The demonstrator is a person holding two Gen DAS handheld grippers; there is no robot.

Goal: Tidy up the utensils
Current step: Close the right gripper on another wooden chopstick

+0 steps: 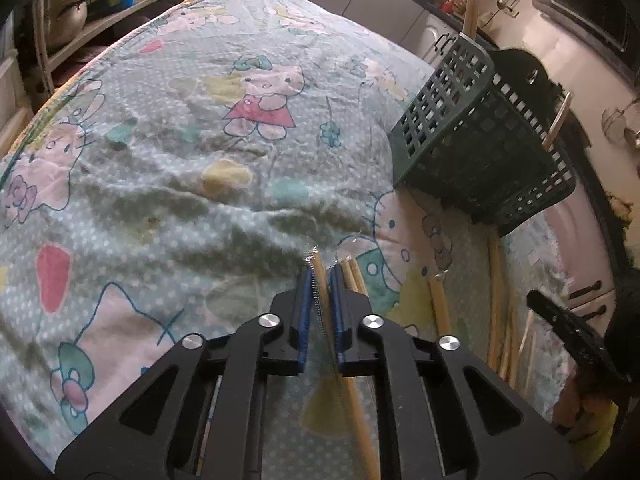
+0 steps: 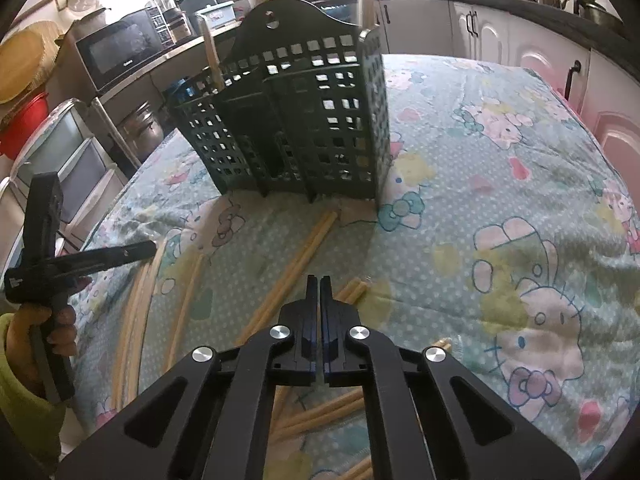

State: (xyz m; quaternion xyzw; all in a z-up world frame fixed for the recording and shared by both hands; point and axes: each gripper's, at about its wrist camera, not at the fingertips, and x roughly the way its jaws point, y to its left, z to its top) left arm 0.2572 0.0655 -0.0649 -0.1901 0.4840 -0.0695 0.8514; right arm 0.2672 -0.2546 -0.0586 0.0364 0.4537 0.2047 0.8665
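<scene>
My left gripper (image 1: 320, 270) is shut on a wrapped pair of wooden chopsticks (image 1: 320, 280) that runs back under the fingers, low over the cloth. The dark green utensil basket (image 1: 480, 136) stands to its right, with wooden sticks (image 1: 472, 4) upright in it. In the right wrist view the basket (image 2: 304, 120) stands straight ahead. My right gripper (image 2: 319, 280) is shut and empty above several loose chopsticks (image 2: 296, 264) lying on the cloth before the basket. The left gripper (image 2: 44, 256) shows at the left edge, held in a hand.
The table carries a cartoon-print cloth (image 1: 200, 140). More chopsticks (image 1: 496, 288) lie right of the left gripper. Kitchen cabinets (image 2: 500, 36), a microwave (image 2: 116, 48) and shelves with pots (image 1: 68, 8) surround the table.
</scene>
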